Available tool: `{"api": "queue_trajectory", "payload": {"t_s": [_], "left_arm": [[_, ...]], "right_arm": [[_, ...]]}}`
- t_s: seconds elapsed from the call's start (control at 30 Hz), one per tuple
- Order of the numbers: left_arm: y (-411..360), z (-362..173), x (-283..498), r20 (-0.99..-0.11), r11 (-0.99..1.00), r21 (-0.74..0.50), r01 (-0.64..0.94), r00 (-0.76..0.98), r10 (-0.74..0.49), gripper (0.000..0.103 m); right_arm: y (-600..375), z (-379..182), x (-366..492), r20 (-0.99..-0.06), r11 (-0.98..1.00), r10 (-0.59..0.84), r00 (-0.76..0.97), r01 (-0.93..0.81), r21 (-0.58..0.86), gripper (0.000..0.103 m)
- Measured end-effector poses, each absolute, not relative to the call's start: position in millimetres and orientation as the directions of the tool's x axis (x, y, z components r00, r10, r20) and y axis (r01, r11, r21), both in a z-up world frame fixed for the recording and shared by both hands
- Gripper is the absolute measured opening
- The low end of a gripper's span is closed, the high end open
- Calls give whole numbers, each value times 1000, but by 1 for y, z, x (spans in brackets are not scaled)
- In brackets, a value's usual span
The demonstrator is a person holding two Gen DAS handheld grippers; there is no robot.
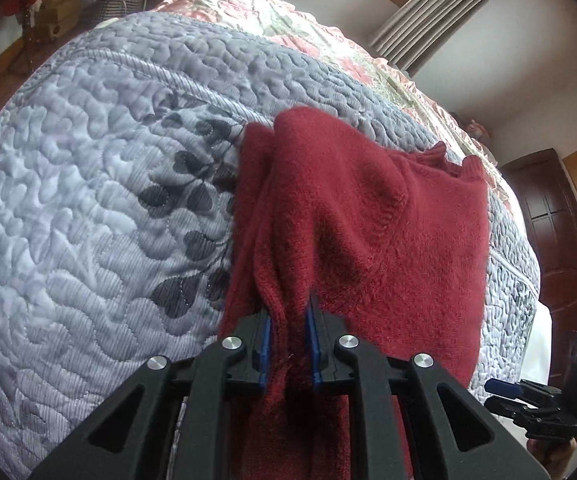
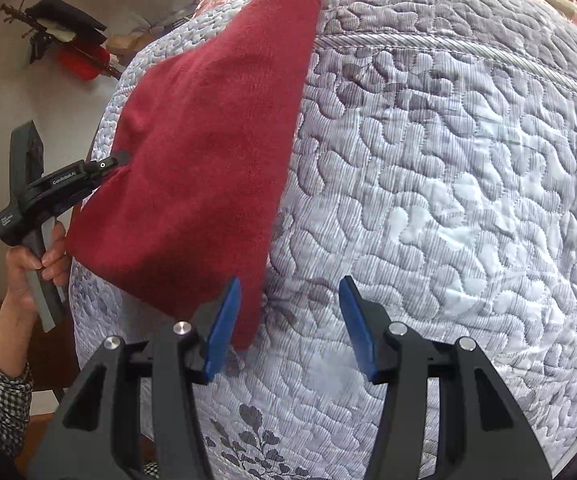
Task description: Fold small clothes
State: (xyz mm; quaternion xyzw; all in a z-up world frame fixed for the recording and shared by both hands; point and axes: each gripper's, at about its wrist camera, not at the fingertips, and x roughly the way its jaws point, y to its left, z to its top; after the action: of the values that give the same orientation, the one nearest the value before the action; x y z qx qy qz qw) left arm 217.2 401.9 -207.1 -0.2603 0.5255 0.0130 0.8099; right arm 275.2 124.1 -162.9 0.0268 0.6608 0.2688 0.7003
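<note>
On a bed spread with a grey quilt (image 1: 88, 200), we hold a small red sweater (image 1: 368, 220) mid-fold. Our left tongs (image 1: 288, 344) are clenched on a bunched edge of the knit, lifting that side off the bedding while the rest of the garment, neckline away from us, drapes down onto the quilt. From the right wrist view the sweater (image 2: 208, 160) hangs as a slanted red sheet, its far tip resting up the bed and its near corner dangling just beside the left finger of our right tongs (image 2: 288, 320), which stand released, blue pads wide apart and holding nothing. The left tongs (image 2: 116, 158) show there too, biting the cloth's edge, with the hand (image 2: 32, 272) that grips their handle below.

We judge the fold to be in its early stage: one side is raised, nothing is yet laid over. The next move, as we read it, calls for the right tongs to close on the dangling near corner, so that both tools can carry the lifted edge across and set it down flat. A one-sided pull risks dragging the whole sweater along the quilt and twisting the fold.
</note>
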Motion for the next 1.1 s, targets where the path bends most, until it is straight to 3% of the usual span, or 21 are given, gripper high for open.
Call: {"api": "queue_trajectory", "payload": {"t_s": [0.1,0.33,0.53,0.6,0.63,0.67,0.73,0.93,1.1], "left_arm": [[401,-203,218,-863,864,-406,-297,436,-256,19],[395,-151,190,-862,900,-360,-245,456,-221,51],[366,-151,187,-881,920,-348,-180,398,-256,59],[361,-168,191,-905,921,-333,-202,343,-252,55],[361,-177,192,-912,918,-335,-213,320,-258,38],[361,-185,193,-918,912,-340,-228,292,-269,9],[368,-193,189,-899,876,-403,-263,292,-326,6],[393,-162,166,-857,871,-420,-257,428,-287,5],[396,-210,171,-895,876,-397,-274,328,-303,6]], "right_arm": [[138,-170,273,-914,854,406,-31,-342,391,51],[161,-175,261,-919,851,391,-39,-365,378,53],[164,-176,254,-921,854,389,-36,-361,375,53],[165,-173,253,-921,853,388,-36,-364,373,53],[167,-172,250,-922,853,387,-33,-367,371,53],[168,-171,248,-923,854,384,-30,-368,367,53],[167,-169,246,-924,857,381,-23,-366,362,53],[157,-162,245,-922,864,387,4,-352,361,53],[157,-171,243,-922,870,387,-16,-325,371,53]]}}
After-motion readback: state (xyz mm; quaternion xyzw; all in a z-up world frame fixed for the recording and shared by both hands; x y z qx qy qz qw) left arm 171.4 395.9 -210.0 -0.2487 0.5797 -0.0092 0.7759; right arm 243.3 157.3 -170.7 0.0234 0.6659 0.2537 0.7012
